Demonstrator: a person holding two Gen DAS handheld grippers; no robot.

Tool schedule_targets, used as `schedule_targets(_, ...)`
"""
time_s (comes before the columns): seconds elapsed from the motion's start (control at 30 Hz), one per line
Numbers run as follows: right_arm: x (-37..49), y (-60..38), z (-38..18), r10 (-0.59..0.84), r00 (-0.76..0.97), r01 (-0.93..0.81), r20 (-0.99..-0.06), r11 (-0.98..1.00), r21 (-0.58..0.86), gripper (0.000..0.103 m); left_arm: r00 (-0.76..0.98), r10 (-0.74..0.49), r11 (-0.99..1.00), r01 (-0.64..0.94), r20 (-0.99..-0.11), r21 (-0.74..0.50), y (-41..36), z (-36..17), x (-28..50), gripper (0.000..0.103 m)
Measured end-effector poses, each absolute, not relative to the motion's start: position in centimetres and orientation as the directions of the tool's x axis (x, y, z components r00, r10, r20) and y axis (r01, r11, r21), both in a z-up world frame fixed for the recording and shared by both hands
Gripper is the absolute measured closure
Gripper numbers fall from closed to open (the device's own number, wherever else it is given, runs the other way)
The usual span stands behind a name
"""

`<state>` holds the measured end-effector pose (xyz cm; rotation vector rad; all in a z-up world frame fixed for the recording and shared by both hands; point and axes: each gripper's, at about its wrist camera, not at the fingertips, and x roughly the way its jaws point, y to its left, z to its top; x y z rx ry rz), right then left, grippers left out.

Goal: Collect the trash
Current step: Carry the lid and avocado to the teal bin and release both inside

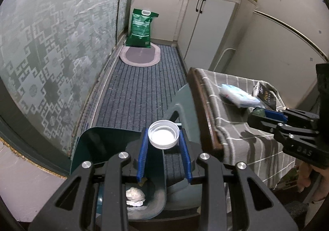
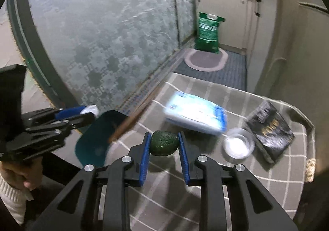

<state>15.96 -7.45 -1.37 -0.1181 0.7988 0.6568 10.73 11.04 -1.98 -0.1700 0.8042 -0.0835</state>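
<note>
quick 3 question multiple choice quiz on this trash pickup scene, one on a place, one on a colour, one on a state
1. Where is the crumpled white tissue?
A. in the bin
B. on the oval rug
C. on the counter

2. What colour is the lump in the right gripper?
A. white
B. dark green
C. red

3. What is the left gripper doing?
A. hanging open, holding nothing
B. gripping a spoon
C. gripping a white bottle cap

Key: 1 A, it lies inside the teal bin below the gripper; 2 B, dark green between the blue pads; 3 C, the pads press the cap's sides.
</note>
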Motion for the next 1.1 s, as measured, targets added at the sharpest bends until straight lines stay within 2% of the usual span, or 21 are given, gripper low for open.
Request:
schedule_targets(0.53, 14.8, 0.0, -0.9, 0.587, 0.416, -0.711, -0.695, 0.686, 0.153, 0.076, 0.551, -0.043, 0.993, -0.068, -0.833, -0.097, 15.5, -7.9, 9.6, 0.071)
schedule_targets(0.77, 14.9, 3.3, -2.1, 0.578, 0.365, -0.741, -0.730, 0.655, 0.149, 0.076, 0.468, -0.031, 0.997, -0.045, -0.883, -0.059, 16.1, -11.1, 8.8, 0.070)
schedule_targets(1.1, 14.9, 7.9, -5.0, 0.526, 0.296, -0.763, -0.798, 0.632, 0.133, 0.076, 0.415, -0.024, 0.998, -0.038, -0.910, -0.044, 17.5, -13.3, 8.1, 0.070)
